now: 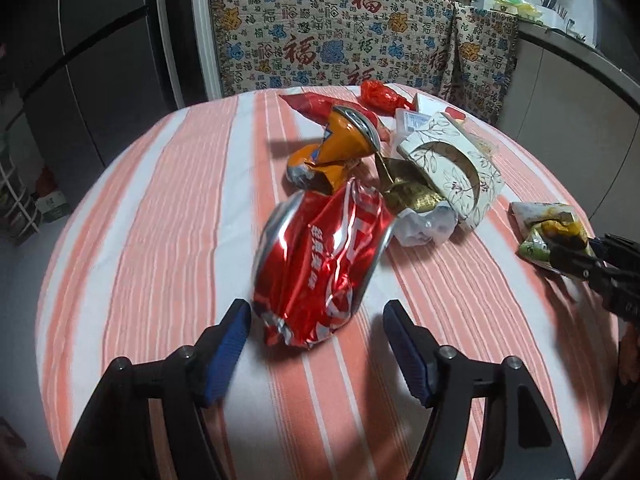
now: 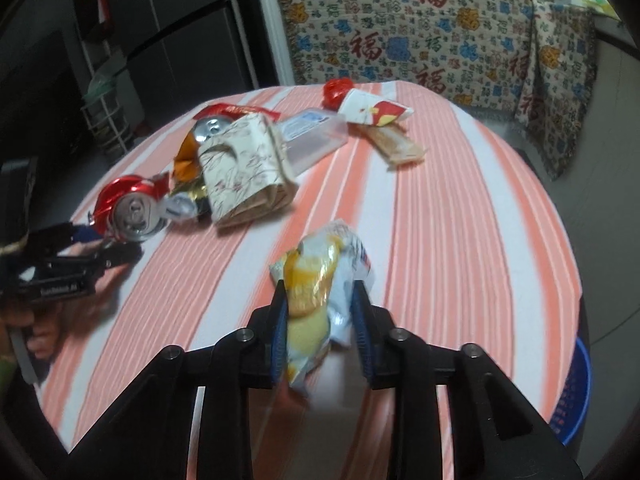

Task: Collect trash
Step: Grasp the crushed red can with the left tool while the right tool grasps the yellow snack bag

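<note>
A crushed red can point(image 1: 320, 264) lies on the striped tablecloth point(image 1: 160, 220), its near end between the tips of my open left gripper point(image 1: 316, 320). In the right wrist view the red can point(image 2: 128, 208) shows at the left with my left gripper point(image 2: 96, 244) at it. My right gripper point(image 2: 320, 300) is shut on a yellow and white snack wrapper point(image 2: 320, 280), which also shows in the left wrist view point(image 1: 548, 232) held by my right gripper point(image 1: 576, 256). A crushed orange can point(image 1: 332, 148) and a floral paper box point(image 1: 452, 164) lie behind the red can.
Red wrappers point(image 1: 380, 96), a clear plastic box point(image 2: 316, 136), a red and white carton point(image 2: 376, 110) and a brown wrapper point(image 2: 396, 146) lie farther back. A patterned cloth point(image 1: 340, 36) covers furniture behind the table. A blue basket point(image 2: 576, 396) stands below the table's right edge.
</note>
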Demonstrator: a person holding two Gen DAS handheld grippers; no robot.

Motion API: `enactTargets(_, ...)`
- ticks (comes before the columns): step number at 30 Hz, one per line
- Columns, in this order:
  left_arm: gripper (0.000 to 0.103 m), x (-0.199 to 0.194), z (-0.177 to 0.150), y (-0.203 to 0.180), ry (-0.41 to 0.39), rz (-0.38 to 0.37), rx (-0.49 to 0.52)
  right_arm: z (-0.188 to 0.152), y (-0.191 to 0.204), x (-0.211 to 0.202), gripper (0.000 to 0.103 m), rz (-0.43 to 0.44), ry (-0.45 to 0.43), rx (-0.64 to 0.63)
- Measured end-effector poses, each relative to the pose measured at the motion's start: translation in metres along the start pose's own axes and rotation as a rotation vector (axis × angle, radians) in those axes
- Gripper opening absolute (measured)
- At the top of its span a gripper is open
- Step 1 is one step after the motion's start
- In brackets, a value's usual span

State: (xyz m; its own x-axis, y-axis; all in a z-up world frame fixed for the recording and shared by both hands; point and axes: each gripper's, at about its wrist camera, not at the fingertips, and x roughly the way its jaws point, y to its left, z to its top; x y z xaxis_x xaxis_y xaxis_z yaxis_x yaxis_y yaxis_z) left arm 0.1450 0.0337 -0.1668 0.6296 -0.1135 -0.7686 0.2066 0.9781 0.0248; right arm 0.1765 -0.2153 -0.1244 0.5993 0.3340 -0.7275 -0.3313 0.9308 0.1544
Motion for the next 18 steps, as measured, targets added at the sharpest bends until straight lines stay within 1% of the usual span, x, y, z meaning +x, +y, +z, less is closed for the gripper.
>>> enactTargets(2,0.07,-0.003,0.001,-0.001,-0.01,0.026,0.01,-0.002,0.001,0.002,0.049,0.0,-0.005,-0.001)
enactTargets(4,0.07,-0.005,0.001,-0.001,-0.018,0.048,0.021,-0.003,0.0,0.004,0.057,-0.001,-0.009,0.004)
enactTargets(5,0.07,-0.006,0.001,-0.002,-0.021,0.055,0.029,-0.004,0.0,0.004,0.059,-0.003,-0.011,0.005)
enactTargets(9,0.07,-0.01,0.003,-0.005,-0.032,0.081,0.052,-0.003,0.0,0.007,0.062,-0.006,-0.014,0.004)
enactTargets(14,0.07,-0.013,0.003,-0.007,-0.045,0.112,0.065,-0.005,0.0,0.009,0.063,-0.01,-0.011,0.004)
enactTargets(18,0.07,-0.014,0.005,-0.007,-0.049,0.119,0.068,-0.006,0.001,0.009,0.064,-0.017,-0.018,0.003)
